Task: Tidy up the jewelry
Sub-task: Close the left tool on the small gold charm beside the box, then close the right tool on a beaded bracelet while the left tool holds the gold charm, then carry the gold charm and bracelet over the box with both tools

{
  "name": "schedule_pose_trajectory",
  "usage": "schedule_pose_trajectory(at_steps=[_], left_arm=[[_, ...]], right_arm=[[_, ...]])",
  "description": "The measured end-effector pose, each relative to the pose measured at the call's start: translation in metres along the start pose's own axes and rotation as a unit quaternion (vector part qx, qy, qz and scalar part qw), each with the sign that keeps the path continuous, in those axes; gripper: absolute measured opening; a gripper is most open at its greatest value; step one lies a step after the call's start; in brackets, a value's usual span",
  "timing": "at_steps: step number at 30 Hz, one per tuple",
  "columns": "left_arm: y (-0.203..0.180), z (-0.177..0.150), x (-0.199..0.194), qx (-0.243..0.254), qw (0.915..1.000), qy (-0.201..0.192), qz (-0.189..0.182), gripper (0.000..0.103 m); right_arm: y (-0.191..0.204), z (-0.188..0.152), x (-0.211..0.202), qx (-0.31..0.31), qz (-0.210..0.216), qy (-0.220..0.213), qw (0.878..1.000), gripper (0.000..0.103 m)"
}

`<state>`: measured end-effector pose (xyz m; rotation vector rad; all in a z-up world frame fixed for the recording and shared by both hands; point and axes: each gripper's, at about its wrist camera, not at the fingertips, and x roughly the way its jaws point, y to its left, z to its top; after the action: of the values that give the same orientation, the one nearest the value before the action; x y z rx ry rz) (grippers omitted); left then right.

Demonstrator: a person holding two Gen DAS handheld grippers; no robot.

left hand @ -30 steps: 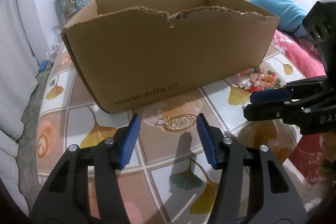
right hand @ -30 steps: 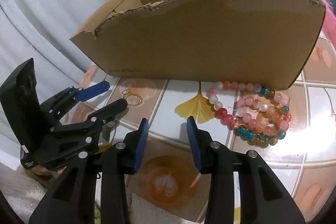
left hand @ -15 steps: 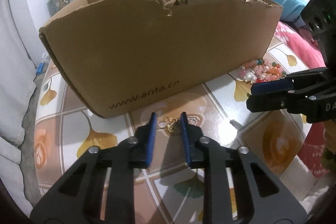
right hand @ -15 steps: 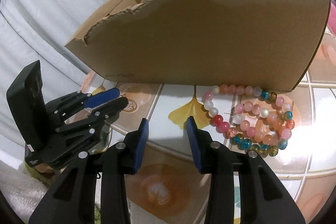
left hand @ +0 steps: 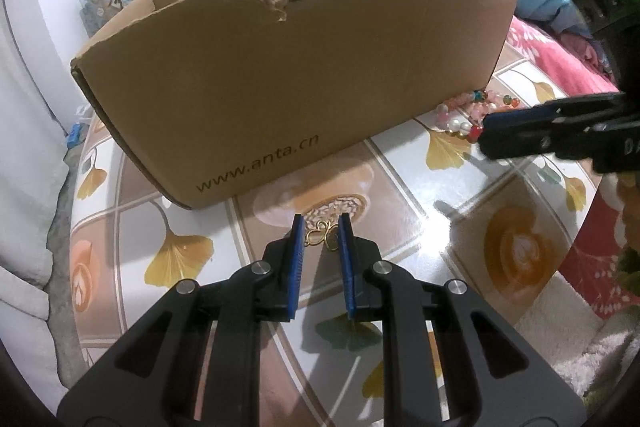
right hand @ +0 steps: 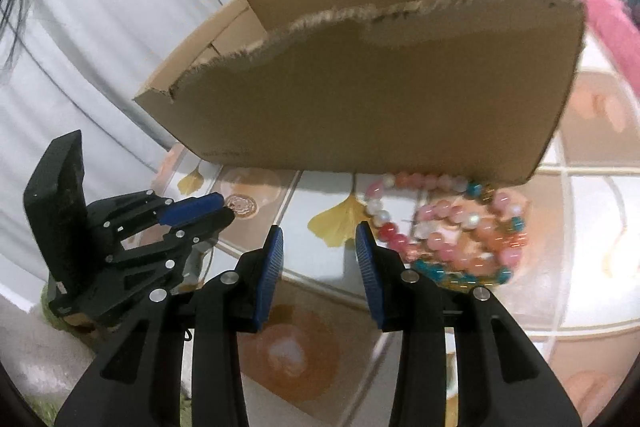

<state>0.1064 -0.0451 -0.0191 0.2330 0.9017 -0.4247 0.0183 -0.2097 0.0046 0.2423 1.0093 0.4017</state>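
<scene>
Left wrist view: a worktop (left hand: pixel 404 187) covered in a glossy cloth with yellow ginkgo leaves and coffee-cup prints fills the lower frame. Across the upper middle stands an open brown cardboard box (left hand: pixel 296 95) with a ragged torn top edge and a web address printed low on its near wall. At lower centre the left gripper (left hand: pixel 322 231) reaches in from the bottom edge. Its blue-padded fingers (left hand: pixel 295 259) have just been closing and now stand narrowly apart, with a small gold charm (left hand: pixel 322 231) lying on the worktop between their tips, just in front of the box. Whether the pads actually press on the charm I cannot tell. At the right edge the other gripper shows side-on, its tips near a heap of beads.

Right wrist view, slightly blurred: at lower left the left gripper (right hand: pixel 224 211) appears side-on, its fingers nearly together, tips down at the worktop near the box's left corner. The box (right hand: pixel 380 99) spans the upper middle. At lower centre the right gripper (right hand: pixel 319 247) has its fingers (right hand: pixel 271 263) moderately spread, with nothing between them, above a ginkgo leaf print. To its right, a pile of beaded bracelets (right hand: pixel 452 231) in pink, orange, white, red and teal lies on the worktop, touching the foot of the box.
</scene>
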Motion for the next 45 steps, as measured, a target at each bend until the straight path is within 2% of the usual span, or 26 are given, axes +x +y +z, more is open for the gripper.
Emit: schedule_pose_trajectory(at_steps=[7,12,18,23,28,30,37,45], left_arm=[[-0.002,-0.002,0.001,-0.005,1.0,-0.002,0.001,0.016],[-0.002,-0.003,0.001,-0.005,1.0,-0.002,0.001,0.016],[-0.002,-0.004,0.0,-0.004,1.0,-0.002,0.002,0.016],[0.0,-0.005,-0.001,-0.005,1.0,-0.006,-0.001,0.016],[0.003,-0.006,-0.002,-0.006,1.0,-0.008,-0.001,0.016],[0.003,-0.007,-0.002,-0.005,0.9999,-0.01,0.0,0.016],[0.003,-0.011,-0.005,0.003,0.9998,-0.019,0.003,0.016],[0.002,-0.009,-0.014,0.004,0.9996,-0.028,0.005,0.016]], right_arm=[[-0.022,0.008,-0.012,0.023,-0.054,-0.005,0.998,0.037],[-0.026,0.013,0.002,0.034,-0.065,0.022,0.997,0.02],[-0.029,0.015,0.014,0.037,-0.087,0.061,0.994,0.016],[-0.017,0.018,0.022,0.0,-0.111,0.099,0.989,0.016],[0.0,0.019,0.034,-0.051,-0.143,0.115,0.982,0.016],[0.002,0.02,0.036,-0.059,-0.152,0.114,0.98,0.01],[-0.018,0.017,0.026,0.006,-0.101,0.091,0.991,0.009],[-0.036,0.016,-0.008,0.072,-0.046,0.033,0.996,0.009]])
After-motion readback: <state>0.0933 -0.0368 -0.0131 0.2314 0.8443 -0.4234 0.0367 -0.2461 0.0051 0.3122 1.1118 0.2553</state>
